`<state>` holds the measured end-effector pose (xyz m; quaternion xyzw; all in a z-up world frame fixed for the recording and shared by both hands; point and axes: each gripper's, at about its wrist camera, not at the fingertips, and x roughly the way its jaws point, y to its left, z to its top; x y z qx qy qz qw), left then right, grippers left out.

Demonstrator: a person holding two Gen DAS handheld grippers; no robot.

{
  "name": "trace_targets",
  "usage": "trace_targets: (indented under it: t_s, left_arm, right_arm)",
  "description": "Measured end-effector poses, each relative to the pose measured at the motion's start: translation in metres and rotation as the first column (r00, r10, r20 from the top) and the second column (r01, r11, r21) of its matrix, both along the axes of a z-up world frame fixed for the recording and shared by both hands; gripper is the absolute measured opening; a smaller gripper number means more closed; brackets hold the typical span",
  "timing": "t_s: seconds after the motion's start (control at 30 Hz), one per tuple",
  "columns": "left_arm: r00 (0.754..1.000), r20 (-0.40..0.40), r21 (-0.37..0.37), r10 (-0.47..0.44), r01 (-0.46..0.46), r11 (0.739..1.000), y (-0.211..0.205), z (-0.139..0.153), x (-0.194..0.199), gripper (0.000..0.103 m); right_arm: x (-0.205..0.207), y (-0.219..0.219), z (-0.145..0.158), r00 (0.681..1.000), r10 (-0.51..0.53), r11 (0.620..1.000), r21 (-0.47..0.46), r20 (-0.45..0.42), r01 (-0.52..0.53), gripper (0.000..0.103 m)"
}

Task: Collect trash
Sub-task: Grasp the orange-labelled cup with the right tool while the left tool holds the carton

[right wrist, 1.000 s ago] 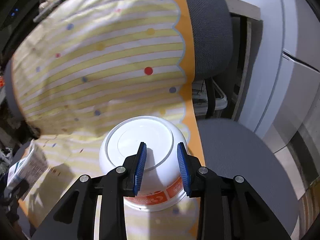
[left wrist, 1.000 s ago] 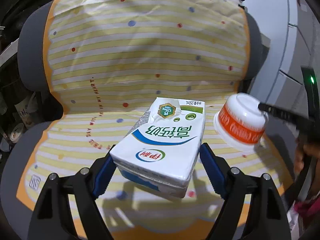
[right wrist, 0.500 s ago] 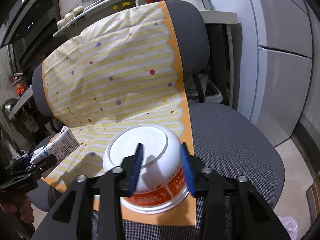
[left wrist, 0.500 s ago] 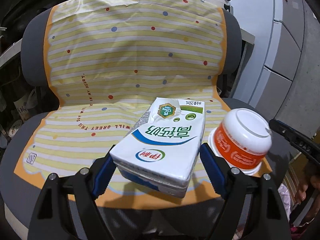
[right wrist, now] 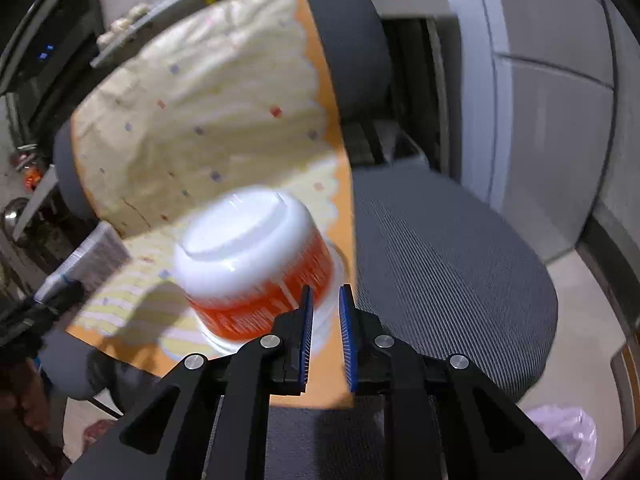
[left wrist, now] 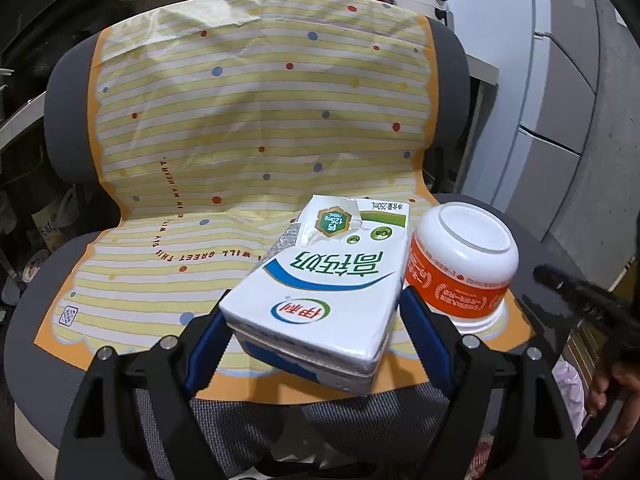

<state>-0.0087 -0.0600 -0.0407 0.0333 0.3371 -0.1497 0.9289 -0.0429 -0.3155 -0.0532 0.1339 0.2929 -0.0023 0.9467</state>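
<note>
The left gripper [left wrist: 316, 344] clamps a milk carton [left wrist: 320, 284] by its flat sides above the chair; light, crushable card. The right gripper [right wrist: 324, 334], slightly parted and empty, sits beside the upturned bowl [right wrist: 252, 260] resting on the cloth-covered seat.

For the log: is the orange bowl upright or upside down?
Upside down. The orange bowl shows its white base ring on top, its rim down on the striped cloth.

I'm seeing the upturned white-and-orange plastic bowl [left wrist: 464, 268] sitting on the striped yellow paper mat [left wrist: 256, 128] covering the grey mesh chair [right wrist: 448, 248], right of the white milk carton [left wrist: 324, 292].
</note>
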Motion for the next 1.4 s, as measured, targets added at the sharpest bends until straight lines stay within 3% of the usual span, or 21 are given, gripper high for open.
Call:
trace_targets:
  t_s: [0.07, 0.17, 0.33, 0.6, 0.73, 0.93, 1.03, 1.07, 1.17, 1.27, 1.4]
  left_arm:
    - [1.0, -0.001, -0.004, 0.006, -0.006, 1.0, 0.001, 0.0, 0.001, 0.08]
    - [1.0, -0.016, -0.016, 0.008, -0.008, 1.0, 0.003, -0.003, 0.002, 0.08]
    - [0.999, -0.03, -0.015, 0.019, -0.019, 1.0, 0.006, -0.008, 0.001, 0.08]
    - [1.0, -0.019, -0.022, 0.021, -0.022, 1.0, 0.005, -0.011, -0.003, 0.08]
    - [1.0, -0.024, -0.027, -0.001, 0.0, 1.0, -0.005, -0.013, -0.008, 0.08]
    - [0.999, -0.032, -0.025, -0.008, 0.007, 1.0, -0.015, -0.011, -0.012, 0.08]
    - [1.0, -0.021, -0.018, 0.0, 0.0, 1.0, -0.011, -0.008, -0.015, 0.08]
    - [1.0, -0.017, -0.018, 0.006, -0.007, 1.0, -0.009, -0.008, -0.014, 0.08]
    - [1.0, -0.021, -0.024, 0.016, -0.017, 1.0, -0.007, -0.009, -0.01, 0.08]
    - [0.999, -0.031, -0.037, 0.008, -0.009, 0.999, -0.012, -0.01, -0.009, 0.08]
    - [0.999, -0.03, -0.038, -0.024, 0.023, 0.999, -0.026, -0.01, -0.013, 0.08]
  right_arm:
    - [0.005, 0.009, 0.015, 0.999, 0.022, 1.0, -0.002, 0.039, -0.022, 0.017]
    - [0.021, 0.026, 0.026, 0.997, 0.055, 0.998, -0.028, 0.046, -0.054, 0.033]
    - [0.039, 0.037, 0.018, 1.0, 0.027, 0.999, -0.047, -0.012, -0.027, 0.033]
    - [-0.036, 0.029, 0.0, 0.99, -0.004, 0.998, -0.067, 0.143, 0.014, 0.036]
    - [-0.048, 0.018, -0.025, 0.999, -0.026, 0.998, -0.062, 0.02, 0.027, 0.035]
    - [0.002, 0.013, -0.037, 0.994, 0.0, 1.0, -0.027, -0.113, -0.003, 0.033]
    - [-0.002, 0.008, -0.027, 0.993, -0.05, 0.997, -0.061, -0.11, 0.043, 0.035]
    - [-0.007, 0.005, -0.025, 0.991, -0.08, 0.994, -0.083, -0.106, 0.071, 0.041]
    - [-0.031, -0.014, -0.018, 0.977, -0.198, 0.973, -0.134, -0.077, 0.186, 0.042]
    - [-0.05, -0.036, -0.007, 0.959, -0.282, 0.954, -0.115, -0.034, 0.276, 0.042]
    - [-0.057, -0.052, 0.012, 0.958, -0.285, 0.958, -0.037, 0.032, 0.286, 0.042]
